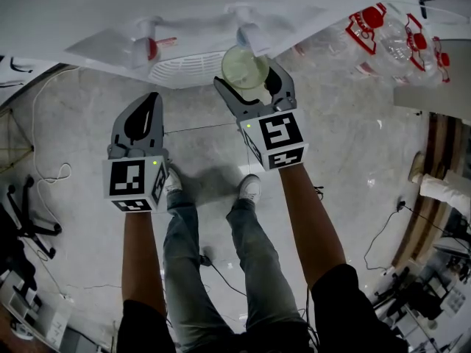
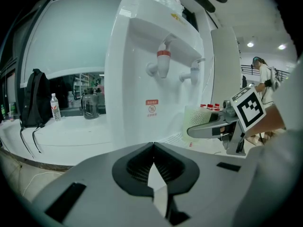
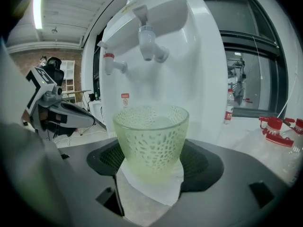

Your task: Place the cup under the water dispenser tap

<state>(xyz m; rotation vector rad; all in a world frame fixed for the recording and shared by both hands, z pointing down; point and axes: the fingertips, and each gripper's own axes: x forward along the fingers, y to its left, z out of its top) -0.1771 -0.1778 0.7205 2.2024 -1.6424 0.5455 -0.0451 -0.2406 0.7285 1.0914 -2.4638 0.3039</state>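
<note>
A pale green, dimpled, see-through cup [image 3: 152,138] stands upright between the jaws of my right gripper [image 3: 152,167], which is shut on it. In the head view the cup [image 1: 245,66] hangs just in front of the white water dispenser [image 1: 110,6], slightly below its blue tap [image 1: 243,35]. The blue tap [image 3: 147,34] shows above and beyond the cup's rim; the red tap [image 3: 110,63] is to its left. My left gripper [image 1: 149,101] is shut and empty, lower left of the drip grille [image 1: 188,68]. From the left gripper view [image 2: 154,144] the cup [image 2: 196,122] shows at the right.
Clear bottles with red caps [image 1: 397,35] lie to the dispenser's right. Cables [image 1: 44,175] trail over the marble floor at the left. A black backpack [image 2: 34,98] and a small bottle [image 2: 55,107] rest on a counter. A person [image 2: 262,74] stands in the background.
</note>
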